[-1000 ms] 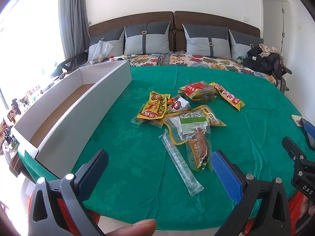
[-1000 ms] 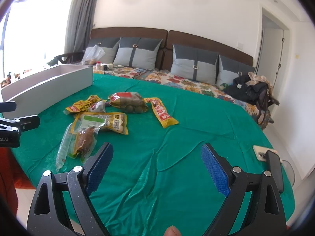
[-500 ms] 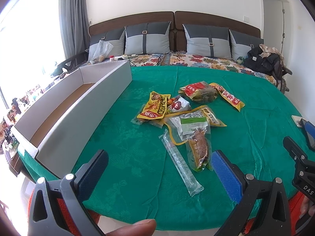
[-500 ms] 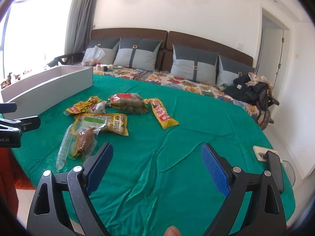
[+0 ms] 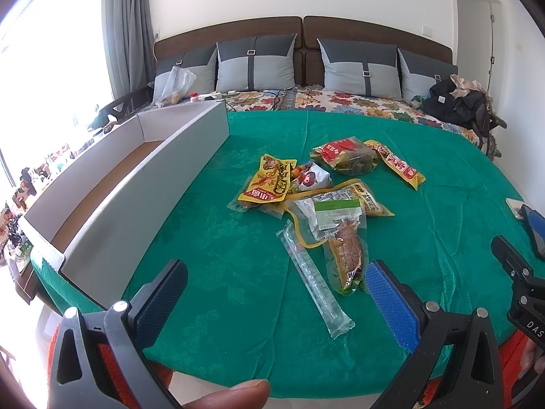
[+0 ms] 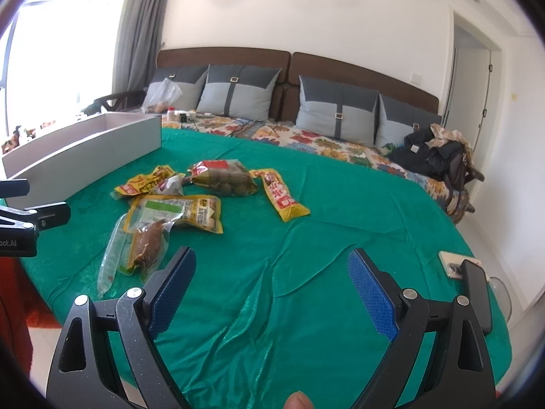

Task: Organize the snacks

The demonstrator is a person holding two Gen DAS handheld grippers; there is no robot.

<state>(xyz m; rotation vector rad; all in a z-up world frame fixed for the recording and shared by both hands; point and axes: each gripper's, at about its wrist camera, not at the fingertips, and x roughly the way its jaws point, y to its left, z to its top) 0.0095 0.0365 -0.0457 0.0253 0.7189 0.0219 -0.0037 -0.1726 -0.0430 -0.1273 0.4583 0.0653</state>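
**Both grippers wide open, snacks loose on the green cover**

Little print reads clearly. The packs carry Chinese lettering too small to make out; on your right gripper's body, seen from the left view, you can read "DAS", and on your left gripper's body, seen from the right view, "oot.AI".

Count seven snack packs in one loose cluster at mid-bed: a yellow pack (image 5: 269, 184) far left, a small white pack (image 5: 311, 179) touching its right edge, a red-topped bag (image 5: 345, 155) of dark round pieces beyond, a long yellow-red pack (image 5: 396, 163) at far right, a yellow pack with a green label (image 5: 335, 209) in the middle, a clear pouch (image 5: 345, 255) holding a brown piece lying partly on it, and a clear tube (image 5: 313, 283) nearest you on the left.

One long white box (image 5: 129, 204) lies open along the left, apart from the cluster.

Your left gripper (image 5: 276, 293) is spread wide, holding nothing, above the near edge of the cover (image 5: 221, 238). Your right gripper (image 6: 272, 289) is equally wide and empty, over bare cover to the right of the packs.
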